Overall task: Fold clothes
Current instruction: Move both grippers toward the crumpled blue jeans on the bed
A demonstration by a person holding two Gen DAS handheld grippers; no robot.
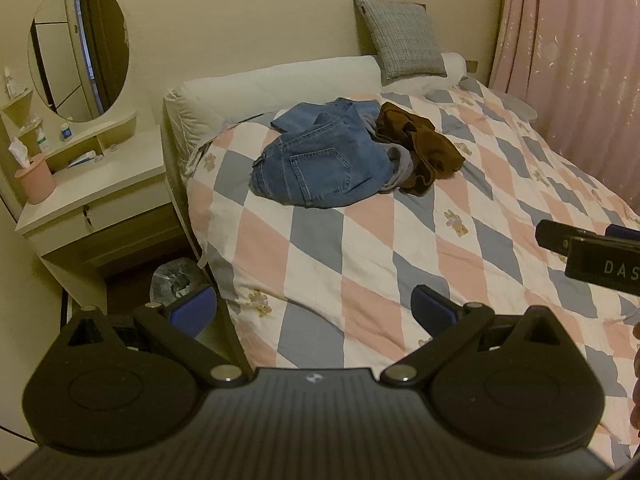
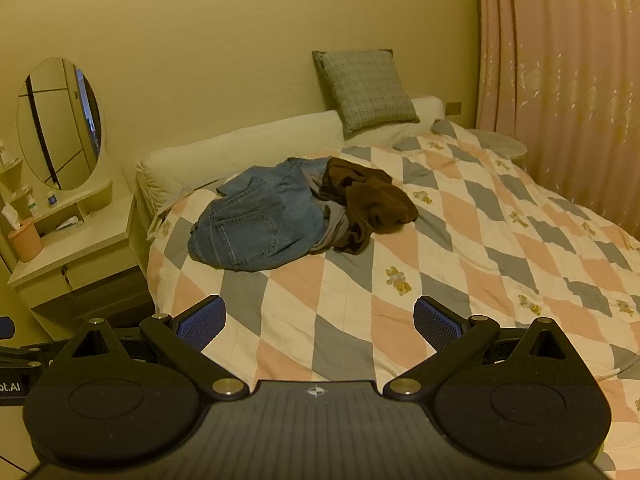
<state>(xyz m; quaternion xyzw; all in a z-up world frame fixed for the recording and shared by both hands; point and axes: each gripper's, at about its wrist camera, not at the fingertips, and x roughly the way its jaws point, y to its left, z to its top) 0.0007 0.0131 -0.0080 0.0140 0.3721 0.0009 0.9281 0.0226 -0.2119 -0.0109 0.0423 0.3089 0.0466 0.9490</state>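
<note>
Both grippers, left gripper (image 1: 314, 312) and right gripper (image 2: 320, 320), hover spread and empty; next, reach the crumpled jeans (image 1: 320, 168) beside a brown garment (image 1: 420, 144)

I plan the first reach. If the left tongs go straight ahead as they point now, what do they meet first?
Probably the checked quilt, bare below the open left tongs. The jeans lie farther along that line; depth is unclear.

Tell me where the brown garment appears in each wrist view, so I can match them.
Left wrist: brown garment upper centre, right of the jeans.
Right wrist: brown garment centre, right of the jeans.
Shared landmark: grey cushion at the headboard.
</note>
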